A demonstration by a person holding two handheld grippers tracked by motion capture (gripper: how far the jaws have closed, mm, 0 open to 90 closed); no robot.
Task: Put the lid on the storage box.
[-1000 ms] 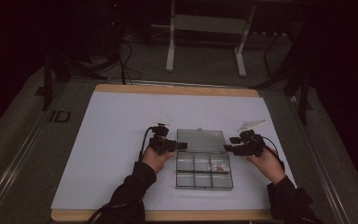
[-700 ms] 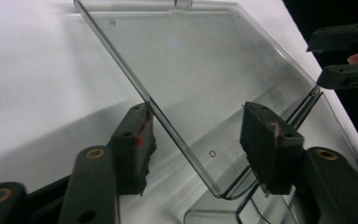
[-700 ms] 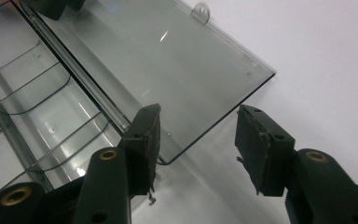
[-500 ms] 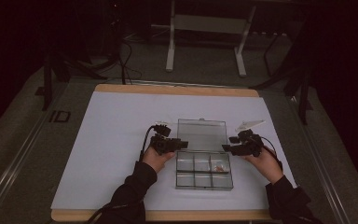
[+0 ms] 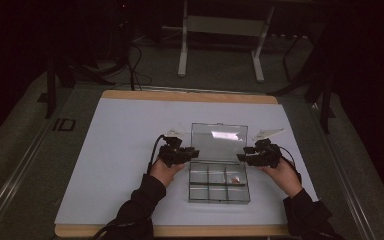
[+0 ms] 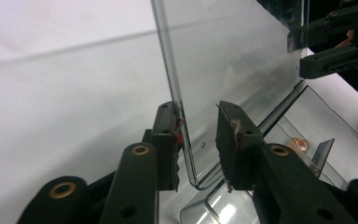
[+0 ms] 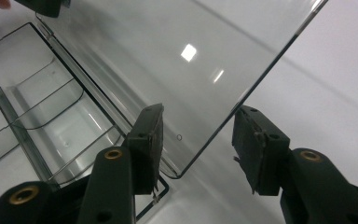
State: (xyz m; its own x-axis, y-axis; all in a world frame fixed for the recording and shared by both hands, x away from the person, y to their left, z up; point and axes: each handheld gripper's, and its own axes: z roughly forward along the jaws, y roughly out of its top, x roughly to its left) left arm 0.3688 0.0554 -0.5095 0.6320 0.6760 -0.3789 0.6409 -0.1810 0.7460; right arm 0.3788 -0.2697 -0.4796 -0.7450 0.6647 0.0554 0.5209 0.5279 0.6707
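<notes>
On the white table, both claws straddle the clear box's raised lid.

Upright lid walls off the box rear; front approach open.

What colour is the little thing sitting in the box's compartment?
Coppery orange. The small piece lies in the clear box, best seen in the left gripper view.
</notes>
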